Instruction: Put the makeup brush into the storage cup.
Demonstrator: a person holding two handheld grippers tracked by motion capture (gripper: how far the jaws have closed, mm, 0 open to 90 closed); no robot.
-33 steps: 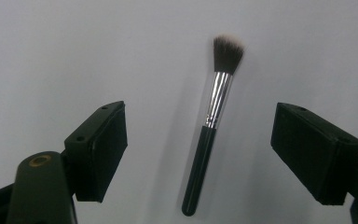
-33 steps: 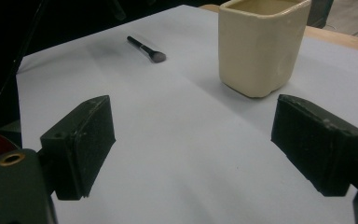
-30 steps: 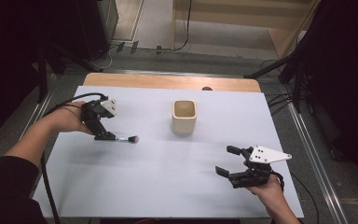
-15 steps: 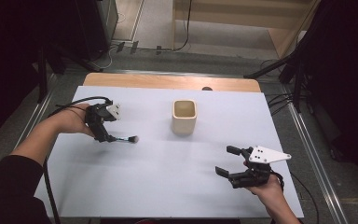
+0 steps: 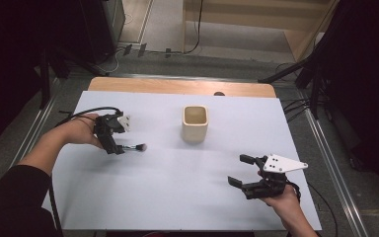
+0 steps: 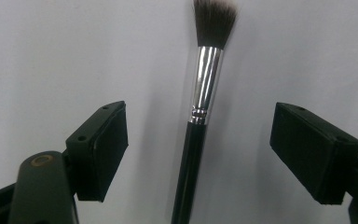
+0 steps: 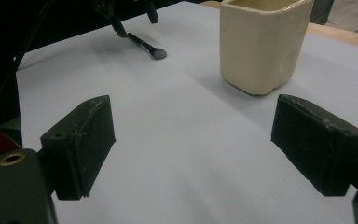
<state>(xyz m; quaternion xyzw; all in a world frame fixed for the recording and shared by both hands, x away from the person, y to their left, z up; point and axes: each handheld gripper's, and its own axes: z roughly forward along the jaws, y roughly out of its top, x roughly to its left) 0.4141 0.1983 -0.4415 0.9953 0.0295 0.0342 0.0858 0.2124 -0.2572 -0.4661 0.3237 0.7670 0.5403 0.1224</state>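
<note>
A: Brush (image 6: 200,107) status?
B: Lying flat nr the counter's (image 5: 177,197) left edge, between the left tongs (image 6: 198,154), wide open, nothing gripped yet.
A: Rest?
B: Lift & probably drop into cup (image 5: 195,123), mid-counter. Right tongs (image 5: 244,170) open, empty, nr front-right corner.

High view: fixed above my side of table (image 5: 177,197), looking forward and down, far off, whole white top in frame. Left gripper view: rides my left claw (image 6: 198,154), looks almost straight down along my jaws, very near table; brush (image 6: 200,107) lies between them, bristles away from me. Right gripper view: rides my right claw (image 7: 191,144), low, looking slantwise across table; cup (image 7: 261,44) ahead to right, brush farther ahead to left. All three views share brush.
</note>
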